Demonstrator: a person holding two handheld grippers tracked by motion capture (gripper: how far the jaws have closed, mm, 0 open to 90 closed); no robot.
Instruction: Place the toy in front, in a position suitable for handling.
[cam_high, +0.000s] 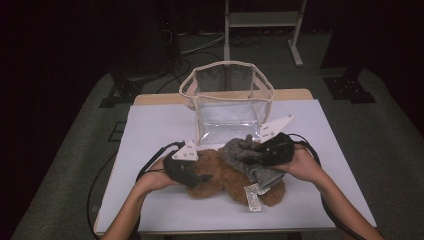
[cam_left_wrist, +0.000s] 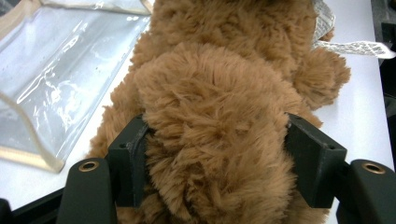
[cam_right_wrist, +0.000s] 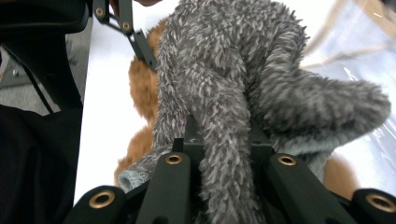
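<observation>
Left gripper (cam_high: 192, 170) has a thick fold of the brown plush teddy bear (cam_left_wrist: 219, 107) between its jaws, and both pads press into the pile, so it grips the toy near the front middle of the white table (cam_high: 165, 130); right gripper (cam_high: 267, 147) is clamped tight on a strip of the grey fuzzy garment (cam_right_wrist: 224, 93), which drapes over the bear's right side; a printed care tag (cam_high: 253, 199) hangs off the toy toward the table's front edge. Behind both, just touching the bear's far side, stands the clear plastic bag with beige trim (cam_high: 227, 95), mouth up and gaping. Judging by this, the step in hand is dressing or undressing the bear, and which of the two I cannot tell; the left grip must anchor the body while the right draws the grey fabric along it, without snagging the tag.
</observation>
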